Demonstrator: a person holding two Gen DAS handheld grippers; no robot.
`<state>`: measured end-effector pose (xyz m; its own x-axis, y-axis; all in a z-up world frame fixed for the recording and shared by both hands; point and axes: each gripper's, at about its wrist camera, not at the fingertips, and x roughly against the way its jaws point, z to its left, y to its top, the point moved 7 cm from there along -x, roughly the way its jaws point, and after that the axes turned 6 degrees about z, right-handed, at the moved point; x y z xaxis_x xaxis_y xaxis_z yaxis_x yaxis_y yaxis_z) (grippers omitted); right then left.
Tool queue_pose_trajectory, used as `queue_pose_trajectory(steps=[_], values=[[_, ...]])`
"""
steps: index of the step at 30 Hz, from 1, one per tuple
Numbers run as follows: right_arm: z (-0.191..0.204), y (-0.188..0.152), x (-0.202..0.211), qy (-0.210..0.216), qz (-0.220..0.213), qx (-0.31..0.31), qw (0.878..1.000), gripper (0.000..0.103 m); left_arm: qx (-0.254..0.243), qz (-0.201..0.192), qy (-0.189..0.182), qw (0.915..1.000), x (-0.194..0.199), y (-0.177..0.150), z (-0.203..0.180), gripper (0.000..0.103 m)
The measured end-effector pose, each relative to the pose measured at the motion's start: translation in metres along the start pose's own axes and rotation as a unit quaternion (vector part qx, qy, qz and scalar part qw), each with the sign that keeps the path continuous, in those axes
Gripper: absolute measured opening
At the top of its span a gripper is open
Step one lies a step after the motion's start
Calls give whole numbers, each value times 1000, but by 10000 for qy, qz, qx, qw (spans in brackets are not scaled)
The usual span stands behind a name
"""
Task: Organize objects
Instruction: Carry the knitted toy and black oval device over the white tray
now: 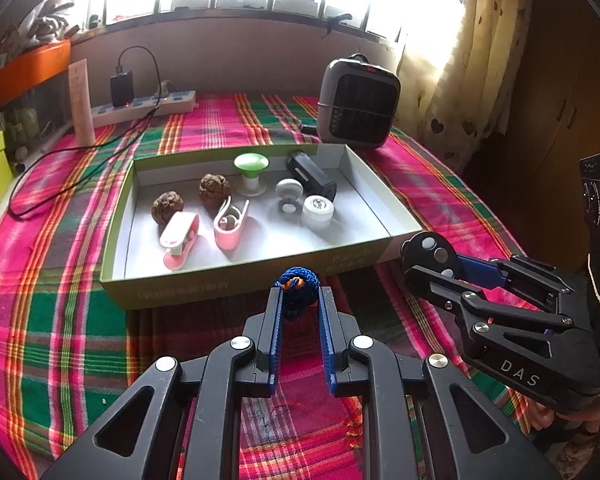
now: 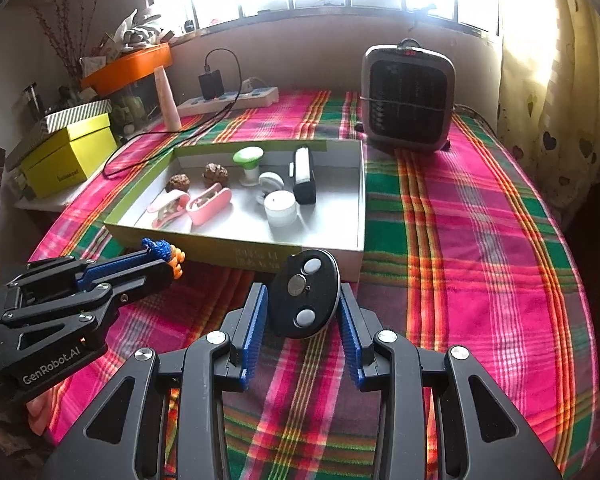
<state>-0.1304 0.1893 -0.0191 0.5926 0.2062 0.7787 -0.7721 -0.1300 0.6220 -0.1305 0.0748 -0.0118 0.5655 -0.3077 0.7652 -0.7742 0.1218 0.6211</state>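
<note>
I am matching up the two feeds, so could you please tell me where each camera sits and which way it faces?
Left wrist: on the left gripper, facing down-forward at the box; holds a blue crocheted toy.
Right wrist: on the right gripper, facing likewise; grips a black oval remote.
Shared: box, heater, plaid cloth, each other's gripper.

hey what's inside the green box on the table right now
Inside the green box: two brown lumpy balls, two pink clips, a green-topped spool, two white round pieces and a black cylinder. The near wall hides the floor's front strip.
</note>
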Motion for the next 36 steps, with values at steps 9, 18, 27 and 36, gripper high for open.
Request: queue_pose_trajectory(steps=[9, 18, 27, 36], values=[[-1, 22, 0, -3, -133, 74, 9999, 36, 12, -69, 18, 10000, -1, 17, 2, 15], [-5, 39, -8, -22, -179, 137, 9997, 36, 65, -55, 23, 10000, -11, 32, 6, 15], [-14, 55, -22, -135, -137, 226, 9996, 36, 114, 16, -25, 9999, -25, 43, 7, 15], [-21, 71, -40, -349, -54, 360, 9987, 37, 130, 125, -22, 9998, -39, 47, 11, 15]])
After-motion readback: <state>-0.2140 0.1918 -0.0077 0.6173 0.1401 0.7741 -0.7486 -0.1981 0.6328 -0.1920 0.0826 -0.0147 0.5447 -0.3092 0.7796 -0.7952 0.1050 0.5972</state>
